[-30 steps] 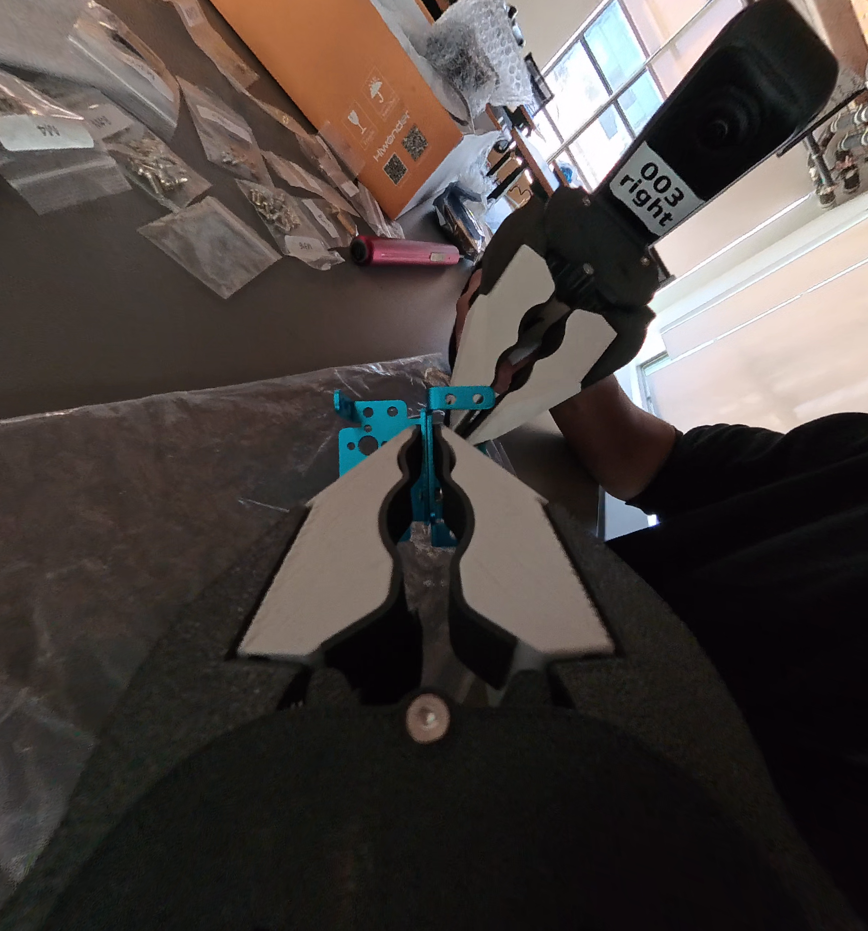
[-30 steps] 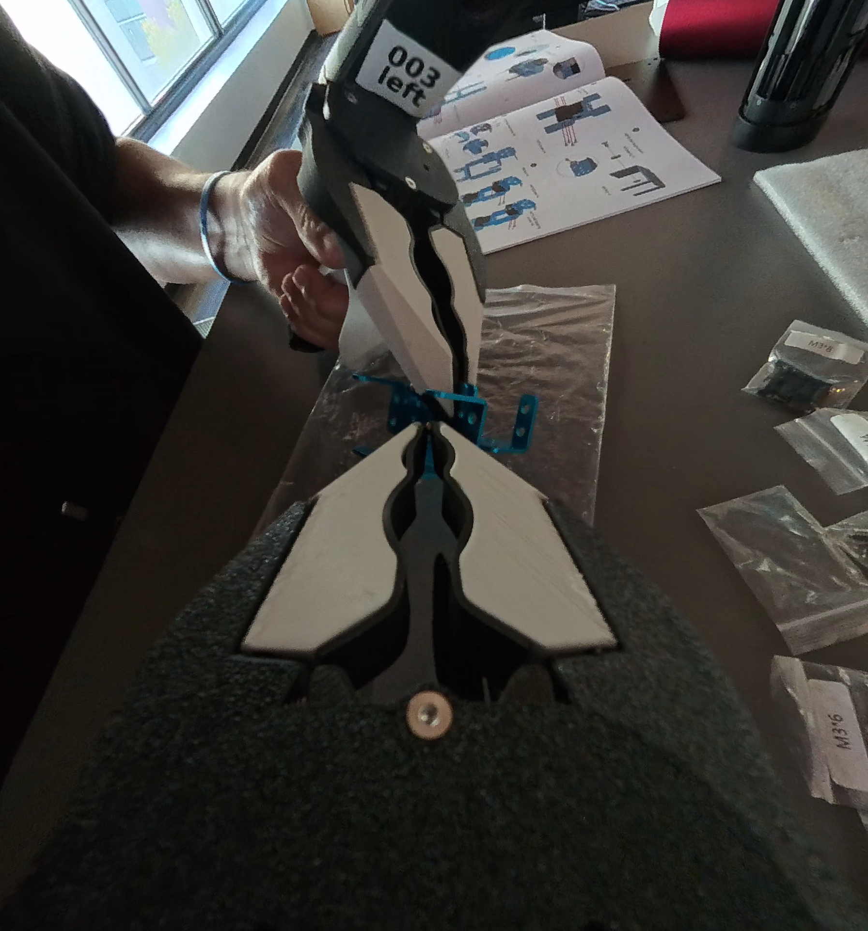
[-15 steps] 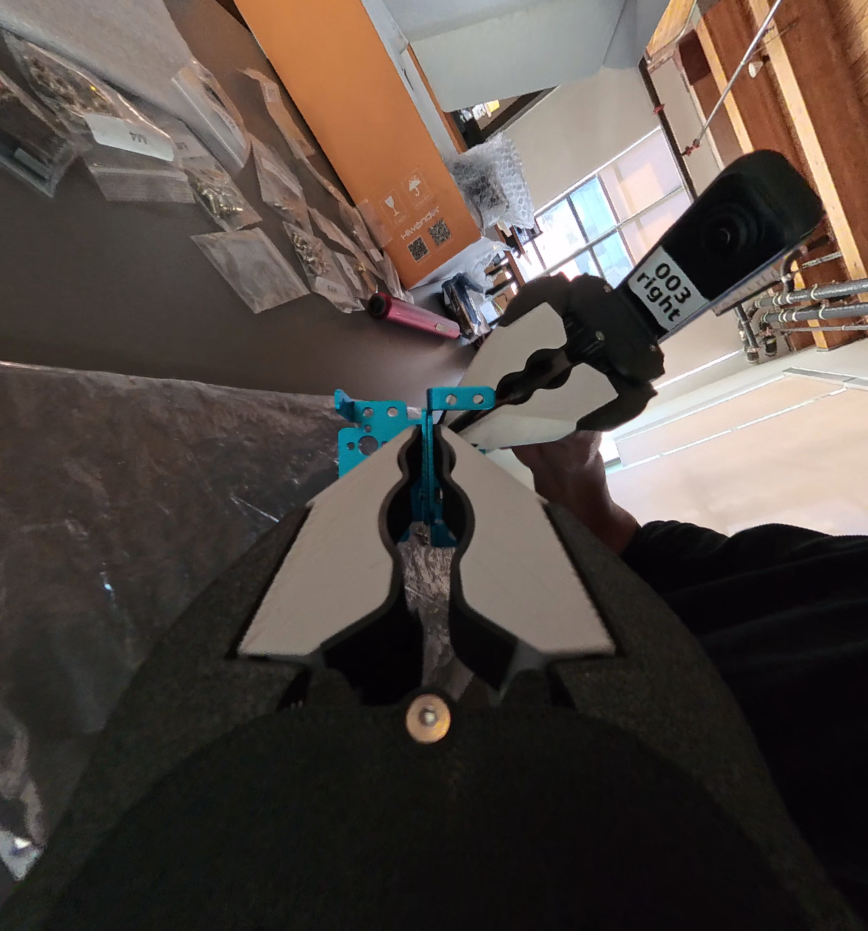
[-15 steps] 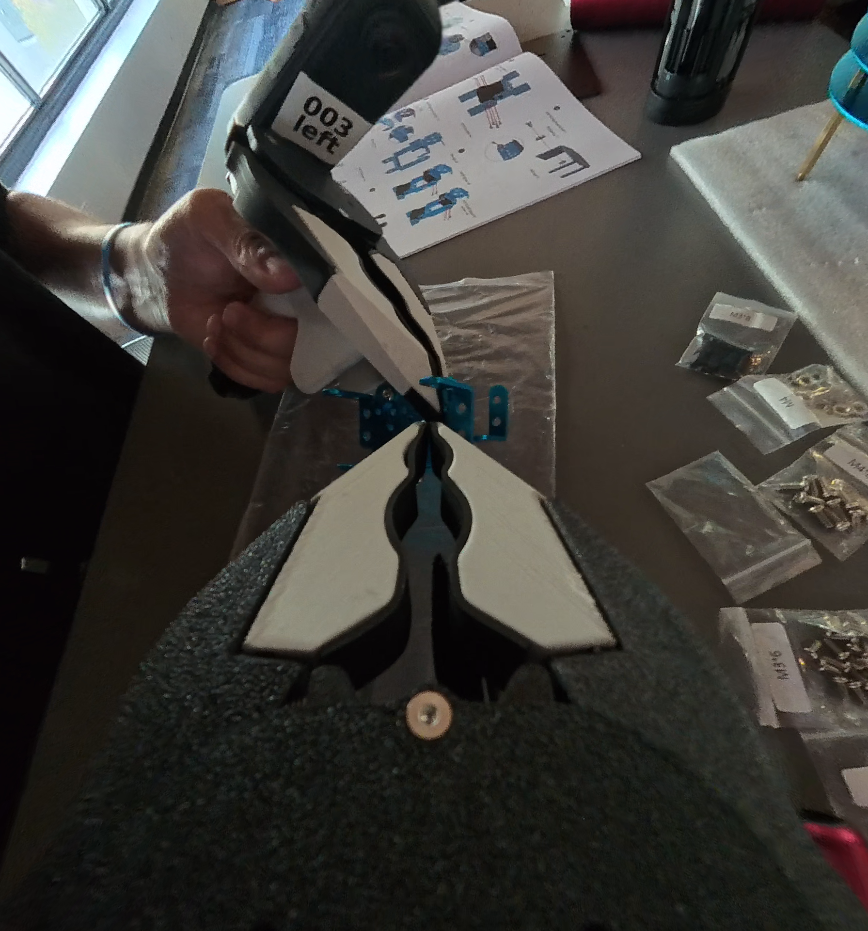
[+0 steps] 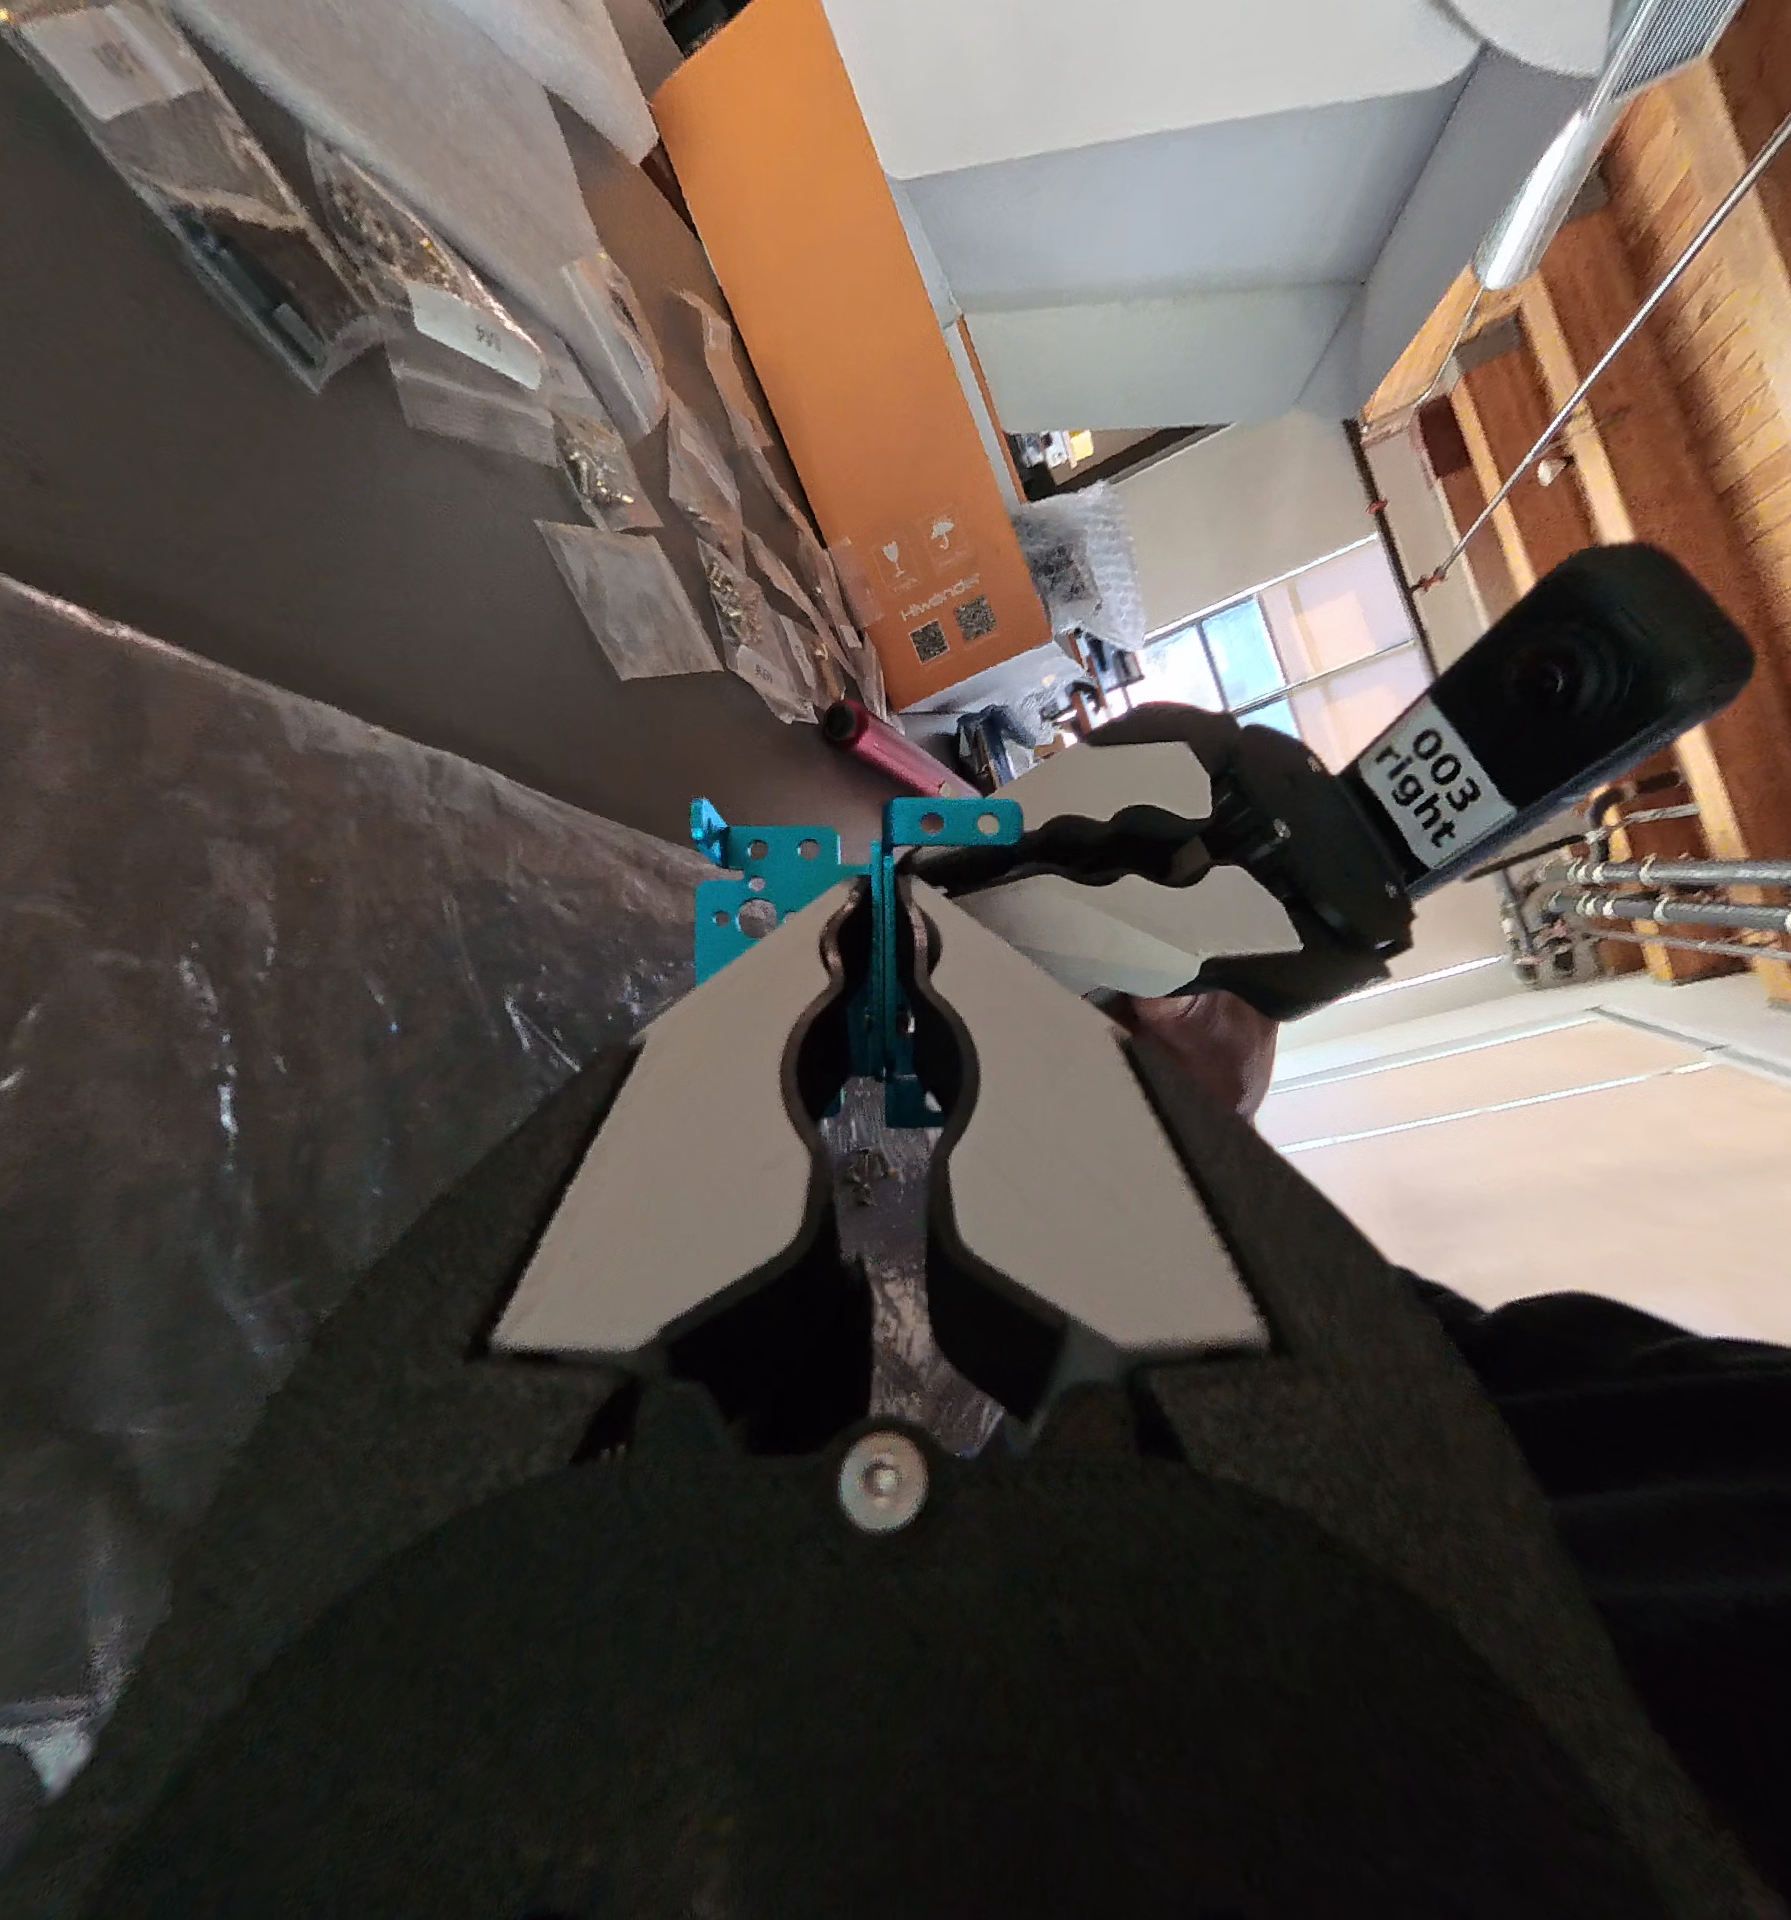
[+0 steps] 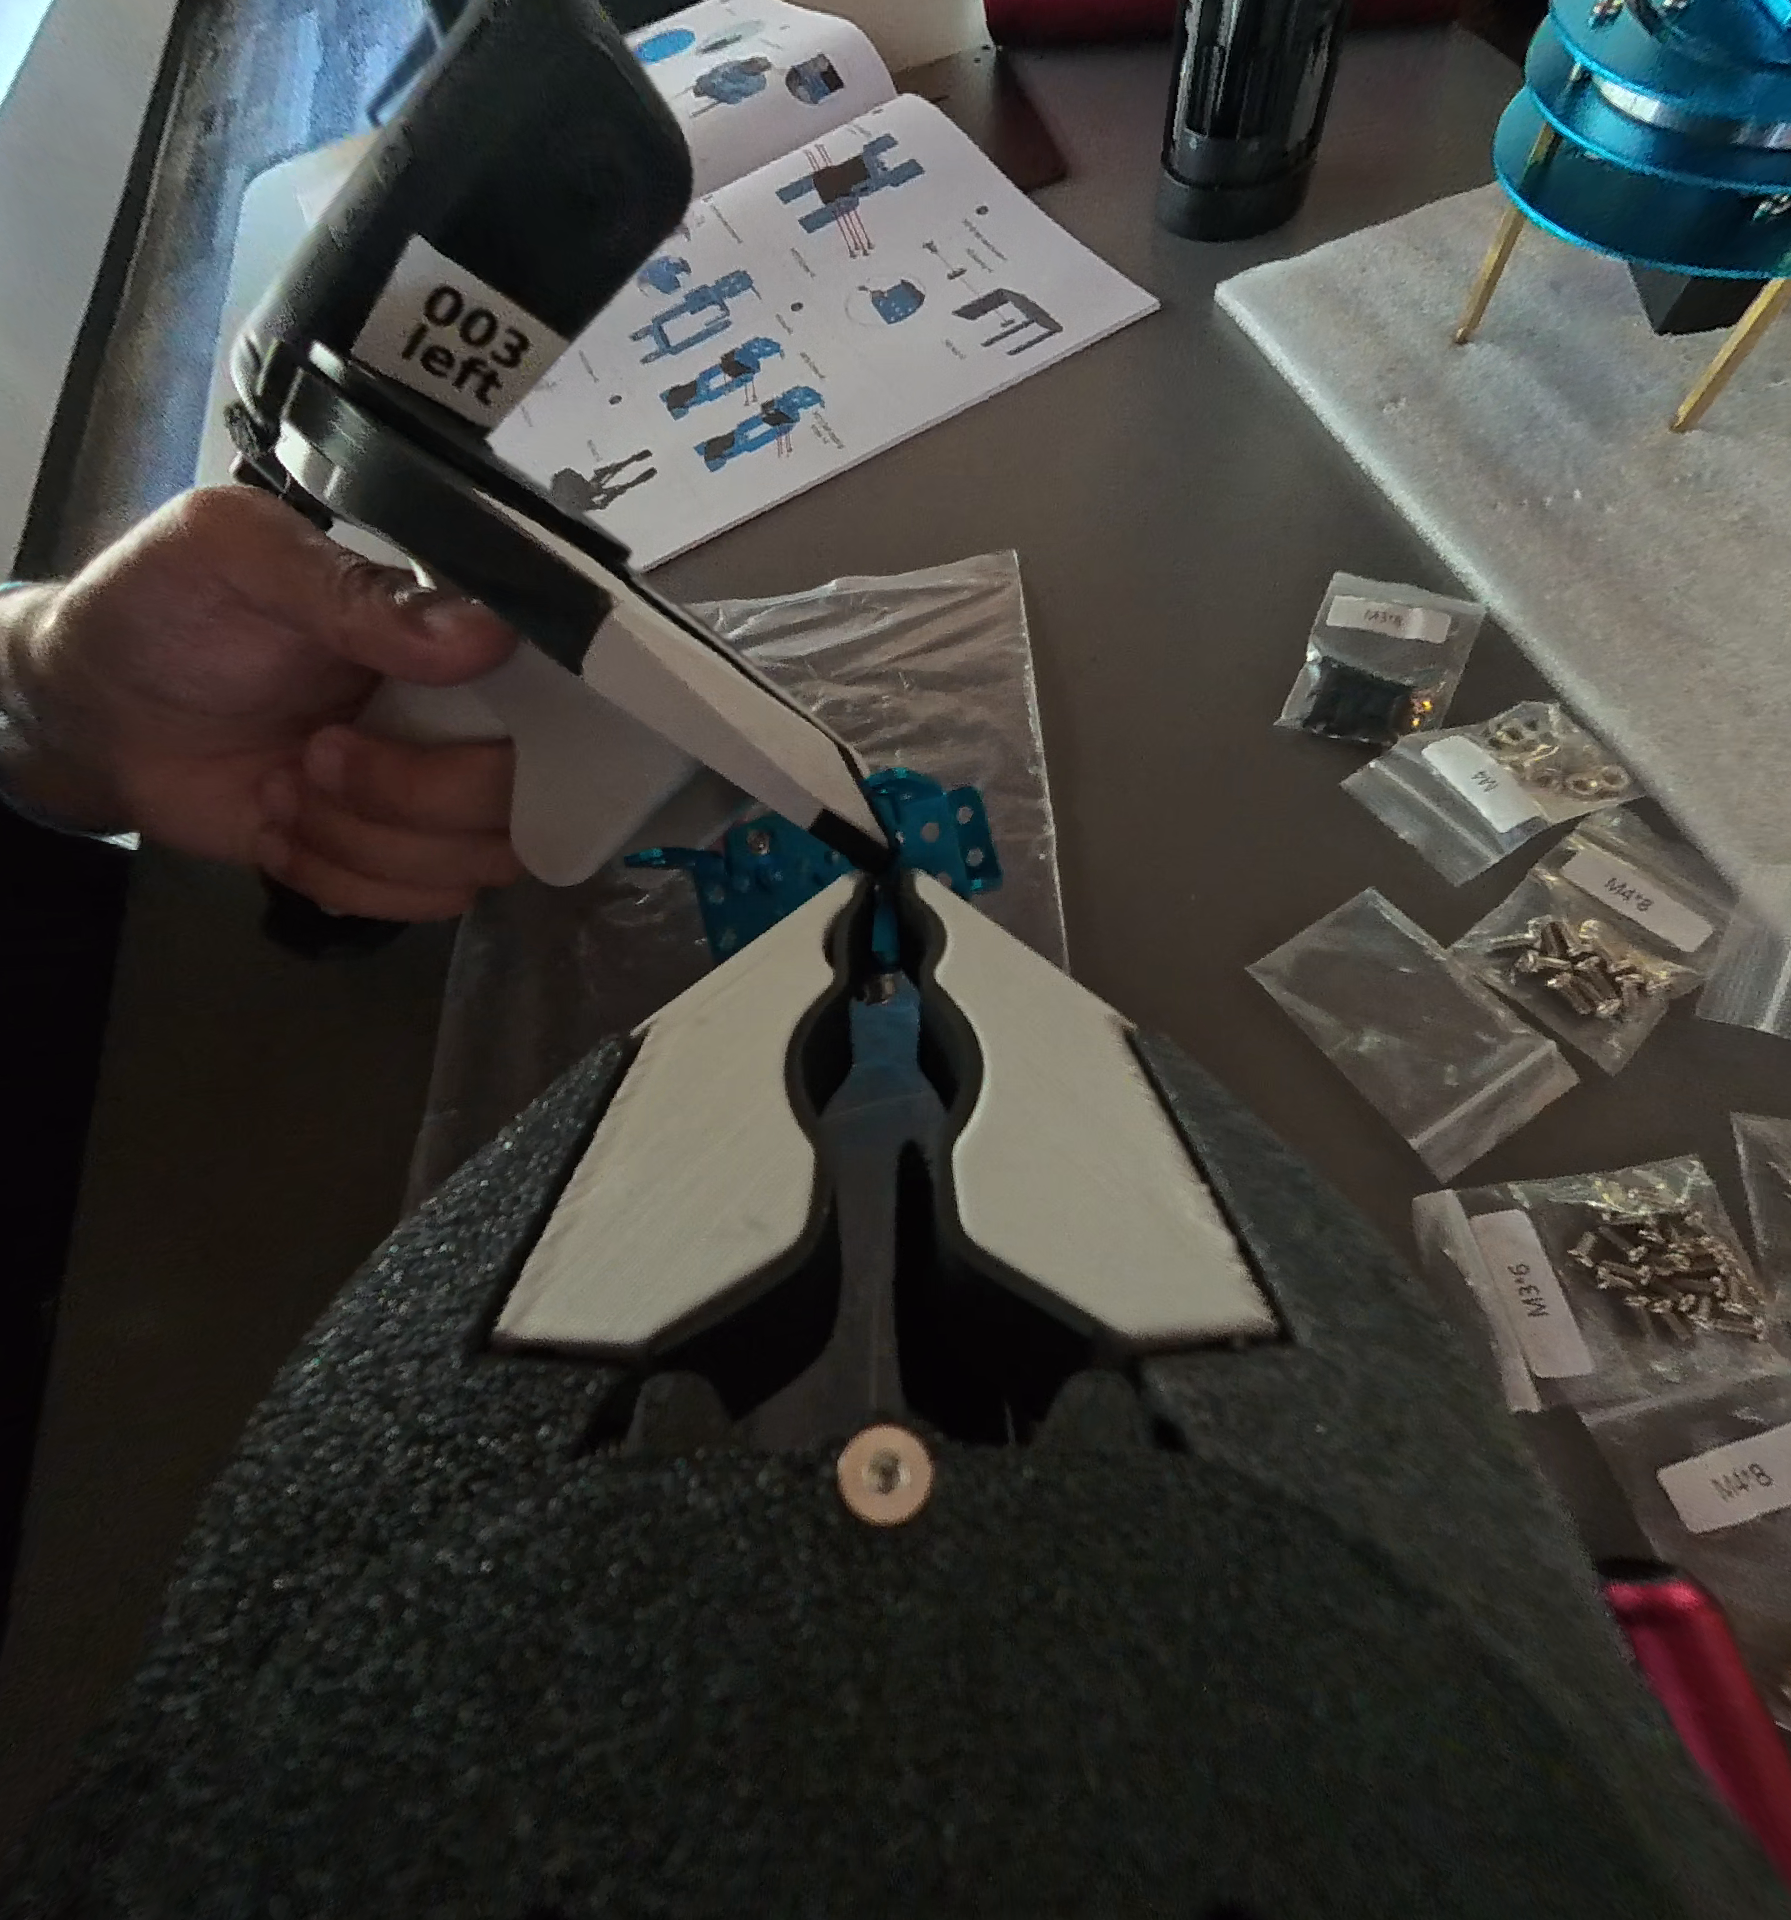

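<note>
Your left gripper [image 5: 878, 896] is clenched on the blue metal bracket assembly [image 5: 766, 883], its tips pinching a thin upright plate; your right gripper [image 6: 883, 891] is clamped on the same assembly from the other side, tips almost touching the left's; the assembly sits over the clear plastic bag [image 6: 932, 665], with the open instruction booklet [image 6: 849, 301] beyond the bag and small screw packets [image 6: 1577, 956] to its right on the dark table [image 6: 1182, 540].
</note>
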Tool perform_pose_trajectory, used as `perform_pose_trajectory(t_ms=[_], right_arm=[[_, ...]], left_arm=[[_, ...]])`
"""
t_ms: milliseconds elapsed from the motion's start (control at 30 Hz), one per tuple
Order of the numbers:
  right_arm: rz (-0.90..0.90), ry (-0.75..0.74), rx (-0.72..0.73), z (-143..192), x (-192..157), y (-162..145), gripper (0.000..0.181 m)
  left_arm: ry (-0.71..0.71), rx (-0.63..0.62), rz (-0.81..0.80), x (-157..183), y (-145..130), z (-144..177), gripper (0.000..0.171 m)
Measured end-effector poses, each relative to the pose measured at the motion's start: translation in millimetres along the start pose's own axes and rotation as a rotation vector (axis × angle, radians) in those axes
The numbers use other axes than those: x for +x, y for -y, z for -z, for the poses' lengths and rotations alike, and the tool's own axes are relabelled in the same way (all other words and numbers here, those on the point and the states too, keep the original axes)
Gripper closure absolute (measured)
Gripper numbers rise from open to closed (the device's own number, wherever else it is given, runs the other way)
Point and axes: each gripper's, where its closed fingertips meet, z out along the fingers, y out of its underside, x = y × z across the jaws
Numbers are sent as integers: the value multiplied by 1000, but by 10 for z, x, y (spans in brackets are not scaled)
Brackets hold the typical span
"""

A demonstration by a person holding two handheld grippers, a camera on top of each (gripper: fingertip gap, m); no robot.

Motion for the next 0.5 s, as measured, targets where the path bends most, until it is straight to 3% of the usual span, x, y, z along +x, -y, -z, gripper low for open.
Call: perform_pose_trajectory(t_ms=[333, 500], right_arm=[[73, -88, -46, -18, 48, 98, 167], [39, -42, 45, 87, 51, 237, 166]], left_arm=[[-81, 27, 180, 8, 54, 45, 169], [-119, 23, 214, 73, 47, 57, 169]])
